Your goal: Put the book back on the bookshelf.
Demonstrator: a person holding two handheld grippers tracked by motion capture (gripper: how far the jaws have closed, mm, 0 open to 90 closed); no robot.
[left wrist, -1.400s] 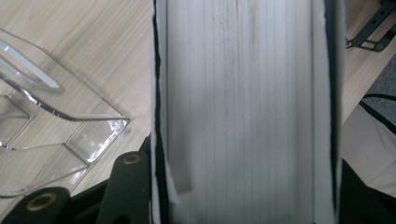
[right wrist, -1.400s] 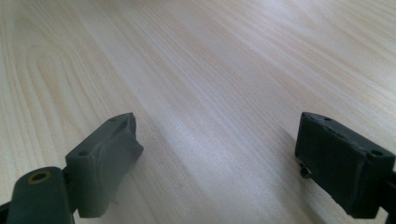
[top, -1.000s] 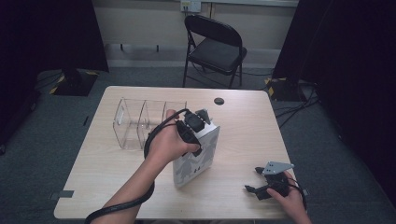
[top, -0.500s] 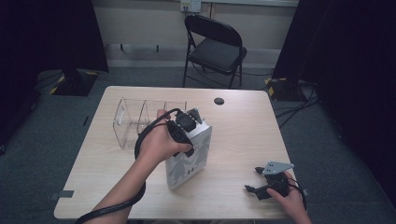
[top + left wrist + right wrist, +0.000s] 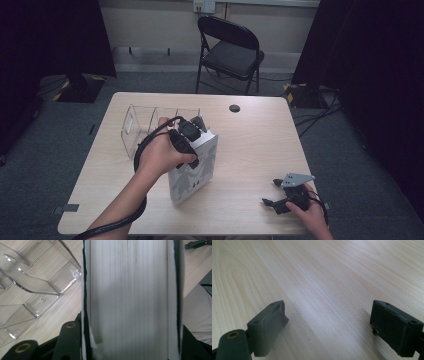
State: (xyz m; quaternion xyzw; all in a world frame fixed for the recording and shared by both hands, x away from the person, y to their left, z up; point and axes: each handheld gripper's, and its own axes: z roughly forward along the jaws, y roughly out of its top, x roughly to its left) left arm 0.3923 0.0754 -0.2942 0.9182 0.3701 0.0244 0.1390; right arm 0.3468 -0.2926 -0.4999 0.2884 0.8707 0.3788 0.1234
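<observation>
Book point(image 5: 192, 167) shifted left; L tool point(image 5: 186, 140) (jaws hidden) grips.

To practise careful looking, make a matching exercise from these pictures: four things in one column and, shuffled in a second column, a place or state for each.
Things:
1. book
2. left gripper
3. right gripper
4. organiser

Places or states:
A. jaws open, nothing between them
B. clear, empty, beside the book
C. shut on the book's top
D. upright on the table, held

Pairs: 1-D, 2-C, 3-A, 4-B
</observation>
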